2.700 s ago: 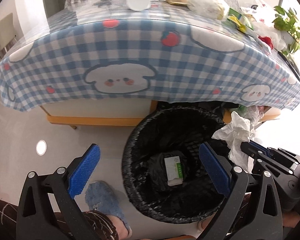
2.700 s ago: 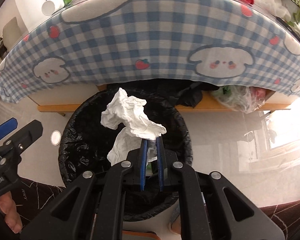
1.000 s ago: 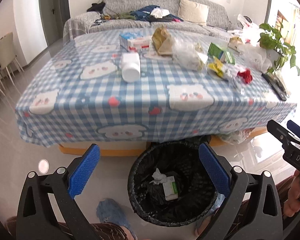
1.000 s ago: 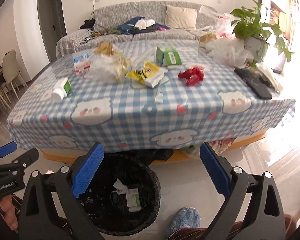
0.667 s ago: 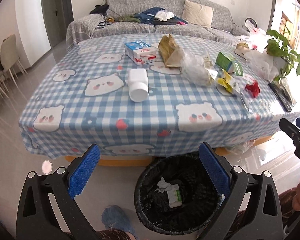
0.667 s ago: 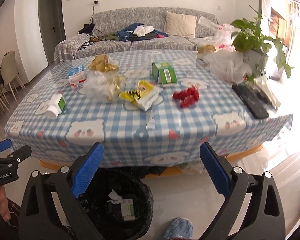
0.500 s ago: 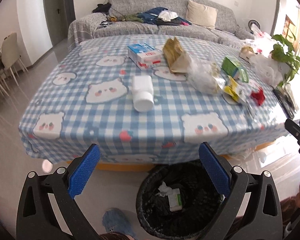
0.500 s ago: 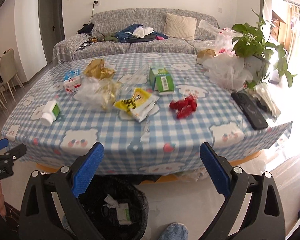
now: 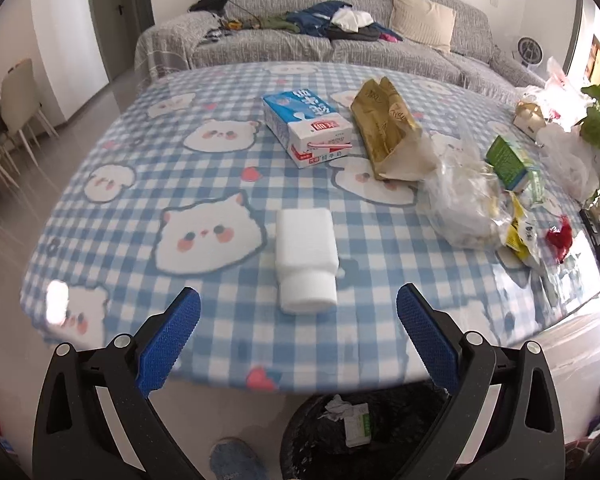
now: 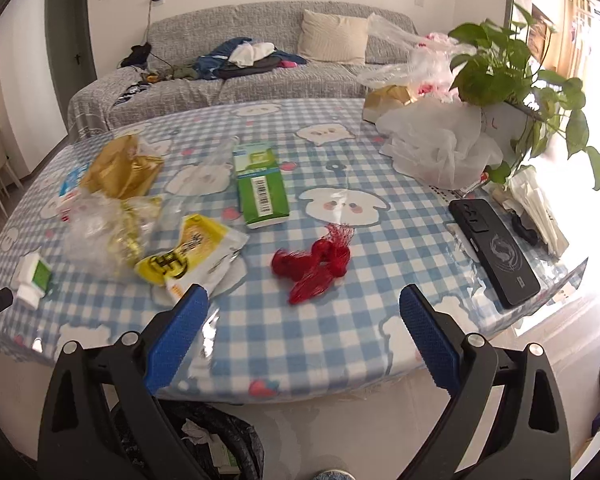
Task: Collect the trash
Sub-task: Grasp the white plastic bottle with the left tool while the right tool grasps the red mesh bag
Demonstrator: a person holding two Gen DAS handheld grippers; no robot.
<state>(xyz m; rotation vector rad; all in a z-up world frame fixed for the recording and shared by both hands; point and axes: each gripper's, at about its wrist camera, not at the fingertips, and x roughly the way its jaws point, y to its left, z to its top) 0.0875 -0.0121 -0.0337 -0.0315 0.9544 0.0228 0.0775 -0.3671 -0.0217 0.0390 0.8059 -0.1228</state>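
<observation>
While both are held level over the table's near edge, left gripper (image 9: 298, 332) faces the white bottle (image 9: 306, 258), right gripper (image 10: 303, 328) faces the red netting (image 10: 314, 264), jaws spread wide, nothing grabbed.

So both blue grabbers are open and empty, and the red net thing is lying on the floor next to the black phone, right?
Nearly. The left gripper and right gripper are both open and empty. But the crumpled red mesh net is not on the floor: the right wrist view shows it lying on the blue checked tablecloth, apart from the black phone.
</observation>
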